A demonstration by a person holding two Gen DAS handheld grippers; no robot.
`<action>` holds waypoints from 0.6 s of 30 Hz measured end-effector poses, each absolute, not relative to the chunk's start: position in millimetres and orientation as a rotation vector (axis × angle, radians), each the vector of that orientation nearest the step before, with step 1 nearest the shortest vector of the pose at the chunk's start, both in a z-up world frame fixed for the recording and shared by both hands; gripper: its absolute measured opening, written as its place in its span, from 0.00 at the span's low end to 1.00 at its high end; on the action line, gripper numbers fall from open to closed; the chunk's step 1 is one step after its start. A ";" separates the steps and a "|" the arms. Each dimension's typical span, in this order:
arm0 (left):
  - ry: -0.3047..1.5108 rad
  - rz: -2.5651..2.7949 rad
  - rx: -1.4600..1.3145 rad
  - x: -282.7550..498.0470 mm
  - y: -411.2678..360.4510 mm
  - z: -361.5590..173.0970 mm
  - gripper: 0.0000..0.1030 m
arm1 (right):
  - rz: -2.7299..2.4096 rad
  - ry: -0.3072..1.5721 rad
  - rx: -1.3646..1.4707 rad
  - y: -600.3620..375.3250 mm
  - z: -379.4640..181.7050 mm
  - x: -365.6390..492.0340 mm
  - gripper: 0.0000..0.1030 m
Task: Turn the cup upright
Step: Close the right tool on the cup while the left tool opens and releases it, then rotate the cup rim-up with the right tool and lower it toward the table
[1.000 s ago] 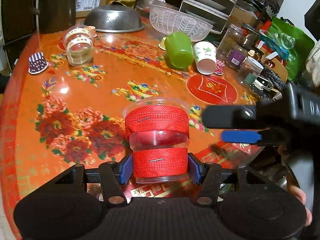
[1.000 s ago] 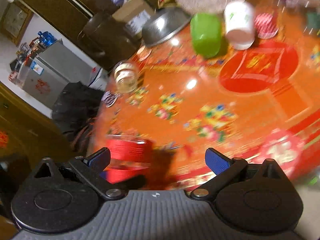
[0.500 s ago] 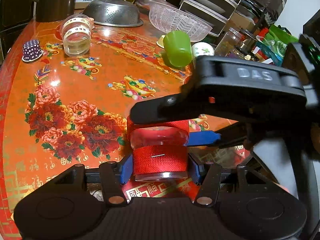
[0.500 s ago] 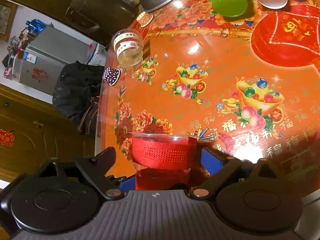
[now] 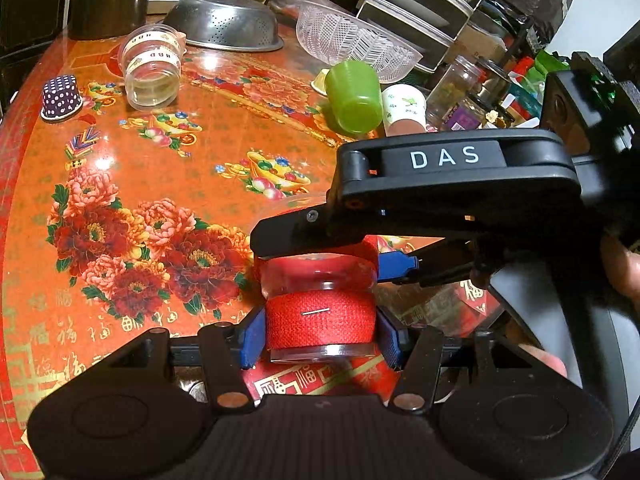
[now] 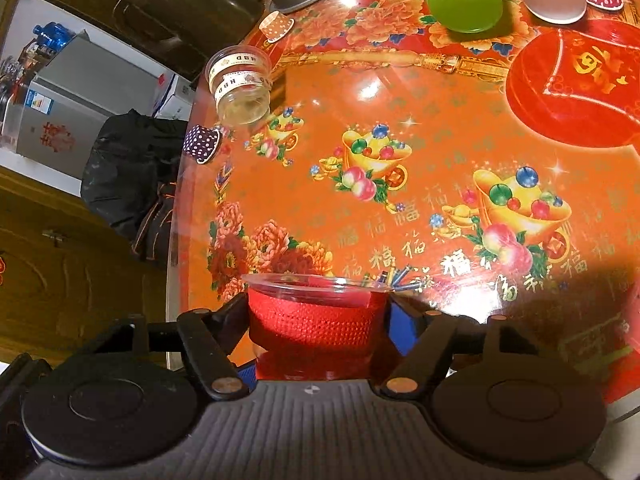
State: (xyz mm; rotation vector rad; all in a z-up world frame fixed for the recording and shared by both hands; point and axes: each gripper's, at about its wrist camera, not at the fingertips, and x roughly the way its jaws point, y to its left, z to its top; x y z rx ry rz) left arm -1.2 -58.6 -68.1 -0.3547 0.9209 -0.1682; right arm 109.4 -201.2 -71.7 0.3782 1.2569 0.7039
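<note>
A clear plastic cup with two red fabric bands [image 5: 318,322] is held above the red flowered table [image 5: 168,168], base toward the left wrist camera. My left gripper [image 5: 320,338] is shut on its lower band. My right gripper [image 5: 320,248] comes in from the right and is shut on the upper band. In the right wrist view the cup [image 6: 316,320] sits between the right gripper's [image 6: 320,312] fingers, open rim facing away from the camera. The far side of the cup is hidden by the right gripper.
On the table stand a clear taped jar [image 5: 152,66], a dotted paper cup [image 5: 61,96], a green cup on its side [image 5: 354,98], a white paper cup [image 5: 404,108], a steel colander [image 5: 224,24] and a clear bowl [image 5: 356,44]. Jars and boxes crowd the far right.
My right gripper came in from the right and closed on the cup's upper band. The left gripper kept its hold on the lower band.
</note>
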 end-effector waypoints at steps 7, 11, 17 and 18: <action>0.911 -0.167 -0.339 -3.6 -60.2 -67.4 0.59 | 0.705 1.270 0.397 -201.9 -72.7 111.1 0.67; 0.877 -0.174 -0.332 -12.2 -58.6 -65.9 0.91 | 0.710 1.274 0.405 -202.3 -72.8 109.9 0.66; 0.834 -0.211 -0.241 -48.9 -46.4 -65.2 0.94 | 0.718 1.280 0.414 -200.8 -73.0 108.0 0.67; 0.812 -0.207 -0.237 -57.2 -41.8 -63.2 0.94 | 0.722 1.277 0.417 -200.8 -73.0 107.3 0.67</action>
